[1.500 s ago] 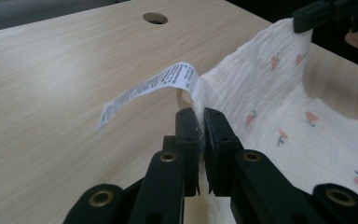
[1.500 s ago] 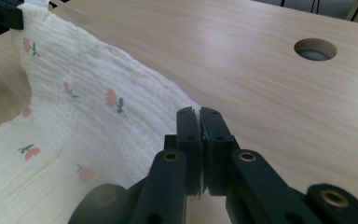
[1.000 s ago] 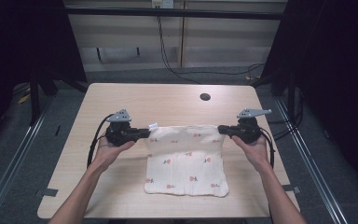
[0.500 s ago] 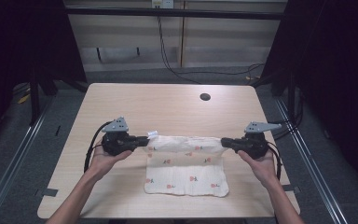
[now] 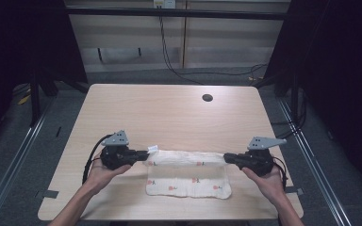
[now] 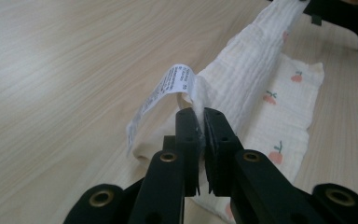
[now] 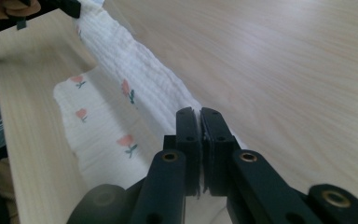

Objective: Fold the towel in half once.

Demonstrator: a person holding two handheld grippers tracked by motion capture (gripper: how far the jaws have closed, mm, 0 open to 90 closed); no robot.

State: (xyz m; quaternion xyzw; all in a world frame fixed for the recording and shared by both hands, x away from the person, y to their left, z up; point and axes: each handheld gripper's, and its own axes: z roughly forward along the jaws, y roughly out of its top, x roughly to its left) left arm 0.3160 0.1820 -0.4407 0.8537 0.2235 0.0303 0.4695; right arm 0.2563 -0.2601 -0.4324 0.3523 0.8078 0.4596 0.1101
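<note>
A white muslin cloth [image 5: 188, 184] printed with small red flowers lies on the wooden table [image 5: 169, 117] near its front edge. Its far edge is lifted and stretched taut between both grippers, folding back over the flat part. My left gripper [image 5: 147, 152] is shut on the cloth's left corner [image 6: 214, 88], beside a white care label [image 6: 161, 100]. My right gripper [image 5: 226, 157] is shut on the right corner, with the cloth [image 7: 121, 60] running away from its jaws toward the other hand.
A small dark round hole [image 5: 207, 98] sits in the tabletop at the back right. Bare wood stretches behind the cloth. Black frame rails and cables stand beyond the table's far edge.
Both grippers have moved toward the table's front edge, carrying the cloth's far edge over the flat part. The visible flat part has grown narrower.
</note>
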